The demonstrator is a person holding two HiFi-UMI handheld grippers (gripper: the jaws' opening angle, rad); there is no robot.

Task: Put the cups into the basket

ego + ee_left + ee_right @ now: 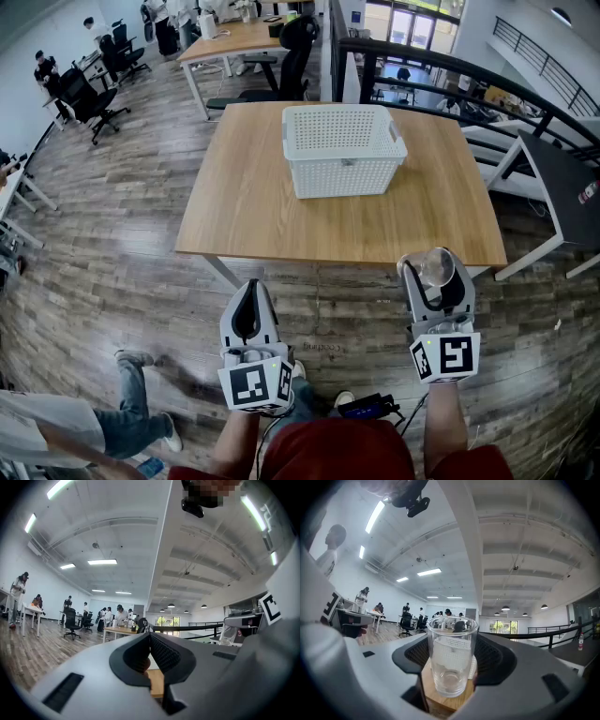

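Before the worktop (pixel 244 206), a clear cup (pixel 451 653) is pinched in the right claw (pixel 437 281); the left claw (pixel 247 309) appears pressed together.

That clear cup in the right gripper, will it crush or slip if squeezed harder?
The clear cup looks thin-walled and empty, so probably light and likely to flex under a harder squeeze. Its smooth, tapered sides could slide against the pads of the right gripper. Set down empty, it may tip easily.
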